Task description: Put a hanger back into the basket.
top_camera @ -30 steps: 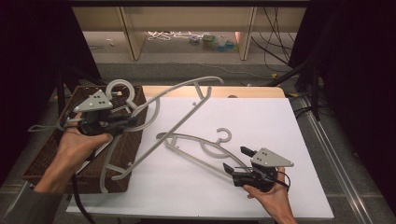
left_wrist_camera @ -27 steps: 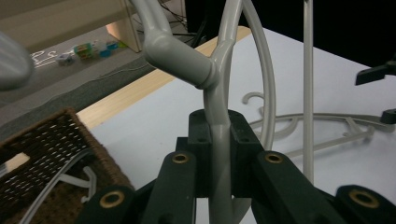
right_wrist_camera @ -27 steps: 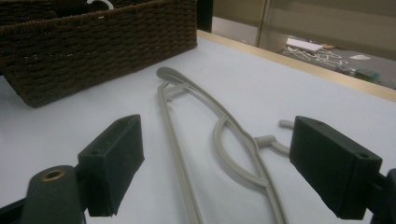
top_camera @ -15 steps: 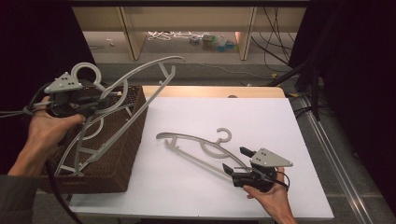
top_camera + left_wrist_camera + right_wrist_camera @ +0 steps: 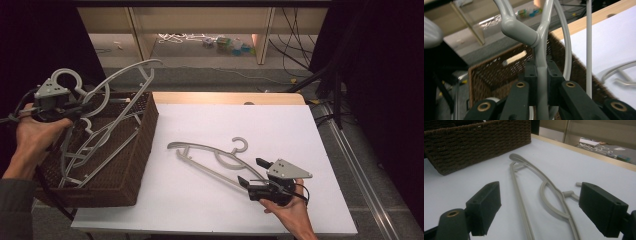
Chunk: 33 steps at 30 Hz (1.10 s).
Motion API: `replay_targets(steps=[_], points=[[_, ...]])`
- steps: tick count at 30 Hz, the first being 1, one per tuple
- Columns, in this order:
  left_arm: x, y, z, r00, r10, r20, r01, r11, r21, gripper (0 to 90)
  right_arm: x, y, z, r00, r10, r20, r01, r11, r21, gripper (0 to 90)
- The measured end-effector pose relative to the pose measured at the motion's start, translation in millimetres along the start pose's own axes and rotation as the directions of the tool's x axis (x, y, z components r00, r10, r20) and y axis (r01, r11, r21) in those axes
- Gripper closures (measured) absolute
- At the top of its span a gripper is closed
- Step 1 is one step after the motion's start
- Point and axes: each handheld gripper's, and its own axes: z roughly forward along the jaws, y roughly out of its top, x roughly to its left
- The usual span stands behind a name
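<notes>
One grey hanger (image 5: pixel 210 160) lies on the white table (image 5: pixel 280 125) beside the wicker basket (image 5: pixel 131 165).

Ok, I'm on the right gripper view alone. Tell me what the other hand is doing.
Observer: The left gripper is shut on a grey hanger, held over the wicker basket.
Operator: Report what's in the basket.
Observer: At least one more hanger lies inside.
Operator: Say where my gripper sits.
Observer: The right gripper, jaws open, sits at the near end of the hanger on the table, not touching it.
</notes>
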Motion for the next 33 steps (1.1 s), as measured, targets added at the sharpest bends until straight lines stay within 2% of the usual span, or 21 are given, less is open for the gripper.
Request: replay_targets(steps=[1,2,3,4,5,7,9,11,12,13,14,18,20,24,31,33], points=[[2.2,-3.0,1.8,0.9999,0.004,-0.010,-0.004,1.0000,0.006,81.9,0.1,0.1,0.4,1.0000,0.001,0.000,-0.001,1.000,-0.002,18.7],[4.6,-5.1,2.4,0.9995,0.025,-0.018,-0.024,0.9995,0.020,82.0,1.0,-0.1,0.6,0.9999,0.011,-0.002,-0.011,1.000,0.001,18.7],[8.5,-8.9,4.0,0.9981,0.054,-0.029,-0.053,0.9981,0.032,82.0,0.2,-0.1,0.9,1.0000,-0.001,0.004,0.001,1.000,-0.007,18.7],[10.9,-11.8,5.6,0.9982,0.048,-0.036,-0.047,0.9984,0.030,81.9,0.9,-0.3,0.5,1.0000,0.008,0.000,-0.008,1.000,-0.001,18.7],[16.6,-17.0,6.6,0.9981,0.045,-0.042,-0.043,0.9981,0.044,81.9,0.5,-0.4,1.5,1.0000,0.001,0.000,-0.001,1.000,-0.017,18.7],[21.5,-26.2,9.4,0.9980,0.034,-0.054,-0.031,0.9981,0.053,81.9,0.5,0.3,0.2,1.0000,-0.001,0.003,0.001,1.000,-0.005,18.7],[24.0,-32.5,11.4,0.9968,0.050,-0.062,-0.045,0.9963,0.073,81.9,0.3,-0.5,1.4,1.0000,0.001,-0.004,-0.001,1.000,-0.018,18.7],[26.2,-39.0,14.5,0.9956,0.069,-0.063,-0.063,0.9937,0.092,81.9,0.5,0.1,0.2,1.0000,0.005,-0.003,-0.005,1.000,0.002,18.7],[26.9,-41.6,15.8,0.9949,0.078,-0.063,-0.071,0.9916,0.107,81.9,0.5,-0.2,1.8,1.0000,-0.001,-0.001,0.001,1.000,-0.018,18.7],[28.3,-43.9,16.8,0.9940,0.089,-0.063,-0.081,0.9888,0.125,81.9,0.7,0.1,0.6,1.0000,-0.004,0.002,0.004,1.000,0.000,18.7],[27.7,-46.4,18.7,0.9947,0.074,-0.072,-0.065,0.9902,0.124,81.9,0.9,0.4,-0.9,1.0000,-0.006,0.007,0.006,1.000,0.019,18.7],[28.5,-54.6,22.2,0.9956,0.068,-0.064,-0.059,0.9882,0.141,81.9,1.3,0.2,1.1,1.0000,-0.003,0.003,0.003,1.000,-0.009,18.8],[28.4,-58.2,23.5,0.9951,0.069,-0.071,-0.057,0.9858,0.158,81.9,0.8,0.1,-0.6,1.0000,-0.006,0.006,0.006,1.000,0.013,18.8],[27.5,-62.3,28.4,0.9972,0.057,-0.048,-0.048,0.9834,0.175,81.9,1.3,0.2,0.4,1.0000,-0.004,0.000,0.004,1.000,0.003,18.8],[27.4,-66.3,37.8,0.9965,0.047,-0.069,-0.030,0.9745,0.222,81.8,1.4,-0.3,0.8,1.0000,-0.003,0.000,0.003,1.000,-0.010,18.8],[26.7,-67.7,41.4,0.9967,0.050,-0.064,-0.033,0.9705,0.239,81.8,1.3,0.0,0.9,1.0000,-0.002,0.000,0.002,1.000,-0.009,18.8]])
